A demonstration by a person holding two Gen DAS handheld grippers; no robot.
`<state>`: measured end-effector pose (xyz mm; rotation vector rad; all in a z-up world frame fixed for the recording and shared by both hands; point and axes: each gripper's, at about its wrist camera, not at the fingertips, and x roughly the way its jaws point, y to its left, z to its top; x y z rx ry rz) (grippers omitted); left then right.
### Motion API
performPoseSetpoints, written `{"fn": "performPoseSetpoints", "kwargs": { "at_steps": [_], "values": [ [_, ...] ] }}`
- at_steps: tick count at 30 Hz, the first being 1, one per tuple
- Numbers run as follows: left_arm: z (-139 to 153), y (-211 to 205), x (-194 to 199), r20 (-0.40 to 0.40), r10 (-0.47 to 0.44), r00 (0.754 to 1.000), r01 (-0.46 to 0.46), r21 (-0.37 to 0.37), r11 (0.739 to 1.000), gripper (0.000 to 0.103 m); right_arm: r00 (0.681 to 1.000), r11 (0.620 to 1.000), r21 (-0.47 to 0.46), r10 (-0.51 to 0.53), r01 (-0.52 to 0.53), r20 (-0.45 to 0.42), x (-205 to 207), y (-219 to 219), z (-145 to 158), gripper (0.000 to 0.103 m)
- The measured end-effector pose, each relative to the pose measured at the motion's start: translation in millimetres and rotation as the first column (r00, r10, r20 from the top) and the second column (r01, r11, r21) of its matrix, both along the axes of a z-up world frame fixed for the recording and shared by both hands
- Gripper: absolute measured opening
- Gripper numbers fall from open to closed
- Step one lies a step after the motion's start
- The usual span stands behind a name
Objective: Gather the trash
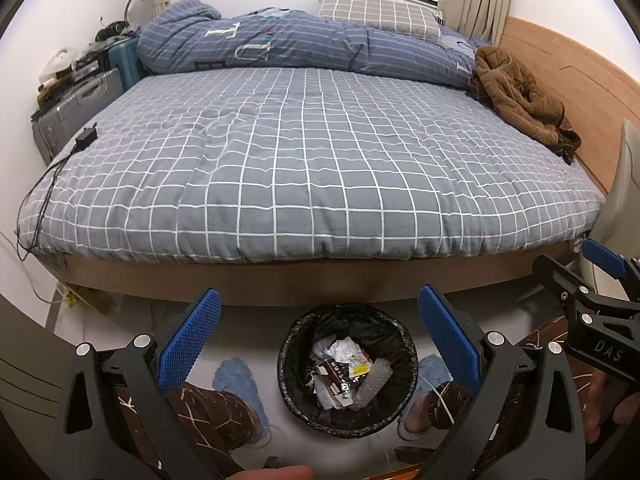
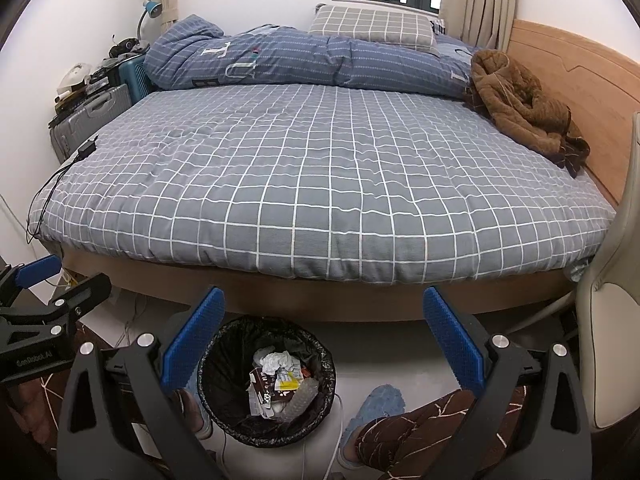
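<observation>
The left gripper (image 1: pixel 319 320) is spread wide and holds nothing, above the trash bin (image 1: pixel 348 372) at 6 o'clock. The right gripper (image 2: pixel 324 320) is also wide apart and empty, with the bin (image 2: pixel 267 380) toward 7 o'clock. The bin stands on the floor just beside the bed (image 1: pixel 312 160), between the person's slippered feet, with crumpled paper (image 1: pixel 340 350) and wrappers (image 1: pixel 340 376) inside.
</observation>
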<state>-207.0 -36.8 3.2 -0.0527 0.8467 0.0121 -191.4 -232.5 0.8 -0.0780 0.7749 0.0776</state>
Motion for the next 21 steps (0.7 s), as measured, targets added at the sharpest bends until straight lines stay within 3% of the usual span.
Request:
{"fn": "performPoseSetpoints", "kwargs": {
  "at_steps": [21],
  "values": [
    [-2.8, -4.8, -1.7, 0.006, 0.002, 1.0, -0.002, 0.006, 1.0, 0.097, 1.0, 1.0, -0.001, 0.005, -0.005, -0.013, 0.4, 1.4, -5.7, 0.095]
  ]
}}
